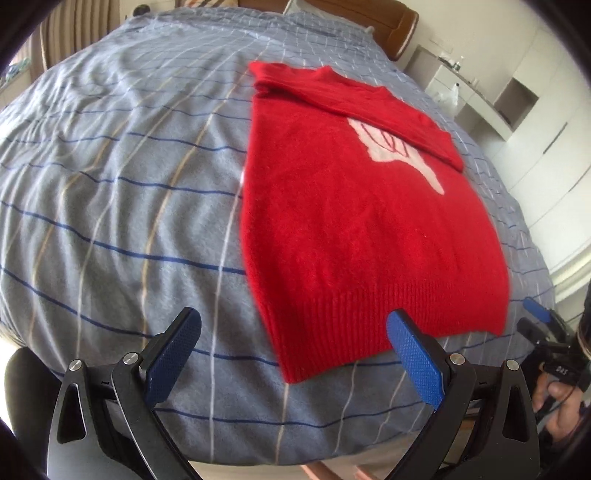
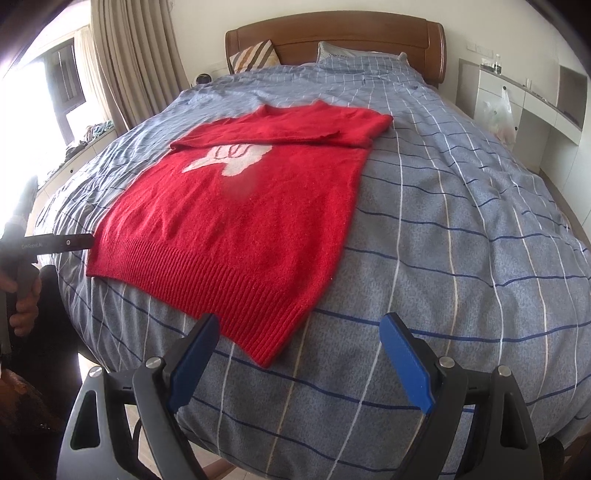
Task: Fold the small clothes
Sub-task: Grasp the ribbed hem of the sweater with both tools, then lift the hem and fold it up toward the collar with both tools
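A small red knitted sweater (image 1: 354,221) with a pale hand motif lies flat on the bed, its sleeves folded across the chest and its ribbed hem toward me. It also shows in the right wrist view (image 2: 236,221). My left gripper (image 1: 295,332) is open and empty, held just above the hem's left corner. My right gripper (image 2: 299,332) is open and empty, just short of the hem's right corner. The right gripper's blue fingertip (image 1: 535,310) shows at the far right of the left wrist view.
The bed has a grey-blue checked cover (image 2: 461,240), a wooden headboard (image 2: 332,33) and pillows (image 2: 255,55). White cabinets (image 2: 517,107) stand to the right, curtains (image 2: 125,66) and a window to the left. The bed's front edge is right below my grippers.
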The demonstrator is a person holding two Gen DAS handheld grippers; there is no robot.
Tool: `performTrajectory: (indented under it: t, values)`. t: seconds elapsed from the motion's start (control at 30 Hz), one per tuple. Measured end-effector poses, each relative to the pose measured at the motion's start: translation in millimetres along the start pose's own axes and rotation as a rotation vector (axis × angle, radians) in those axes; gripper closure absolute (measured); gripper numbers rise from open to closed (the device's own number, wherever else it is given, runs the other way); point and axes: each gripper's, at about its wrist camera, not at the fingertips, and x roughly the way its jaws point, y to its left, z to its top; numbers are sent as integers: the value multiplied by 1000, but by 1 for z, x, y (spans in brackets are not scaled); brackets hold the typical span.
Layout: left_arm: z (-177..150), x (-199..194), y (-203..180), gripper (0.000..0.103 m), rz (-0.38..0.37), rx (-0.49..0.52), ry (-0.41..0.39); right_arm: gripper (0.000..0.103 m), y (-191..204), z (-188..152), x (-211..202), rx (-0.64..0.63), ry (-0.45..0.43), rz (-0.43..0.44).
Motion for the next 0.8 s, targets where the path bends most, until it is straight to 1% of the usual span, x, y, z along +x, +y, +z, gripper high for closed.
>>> performTrajectory:
  t: [0.03, 0.07, 0.1, 0.13, 0.17, 0.23, 0.27, 0.3, 0.33, 0.37, 0.4, 0.43, 0.47, 0.5, 0.53, 0.57, 0.63, 0.7, 0.8]
  values:
    - [-2, 4, -3, 5, -3, 9, 12, 15, 0, 0, 2, 13, 3, 17]
    - [-4, 9, -6, 13, 3, 20, 26, 15, -1, 0, 4, 27, 6, 33]
    - [-5, 14, -8, 28, 9, 30, 47, 15, -2, 1, 7, 44, 11, 48]
    - [-6, 18, -10, 31, 19, 35, 63, 15, -4, 0, 11, 63, 19, 66]
    - [-7, 19, -12, 31, 24, 37, 63, 15, -6, 0, 16, 83, 33, 91]
    - [-7, 18, -14, 39, 30, 38, 59, 17, -10, 0, 26, 131, 64, 132]
    - [-8, 18, -14, 50, 30, 41, 66, 22, -11, -1, 30, 151, 76, 145]
    - [-8, 18, -15, 65, 27, 45, 76, 26, -13, -1, 33, 169, 87, 154]
    - [-8, 18, -14, 72, 23, 48, 89, 31, -14, -1, 36, 182, 101, 162]
    - [-9, 19, -15, 87, 16, 49, 103, 39, -14, 0, 38, 190, 120, 169]
    - [-9, 20, -14, 94, 11, 47, 112, 42, -13, 0, 39, 194, 143, 178]
    - [-10, 19, -13, 96, 8, 43, 114, 52, -13, 1, 39, 200, 169, 194]
    - [-10, 19, -13, 98, 3, 39, 115, 75, -14, 2, 40, 216, 196, 229]
    - [-9, 19, -13, 99, -2, 34, 114, 87, -15, 2, 42, 244, 229, 278]
    - [-8, 17, -11, 99, -12, 26, 111, 97, -17, 1, 46, 270, 256, 308]
    - [-8, 15, -8, 100, -33, 11, 105, 98, -17, 1, 47, 284, 257, 307]
    - [0, 3, 1, 101, -124, -53, 65, 98, -20, 6, 46, 303, 238, 324]
    - [18, -13, 6, 101, -179, -90, -3, 98, -27, 19, 33, 347, 162, 363]
    - [67, -29, 5, 101, -225, -100, -111, 98, -38, 57, 16, 332, 33, 352]
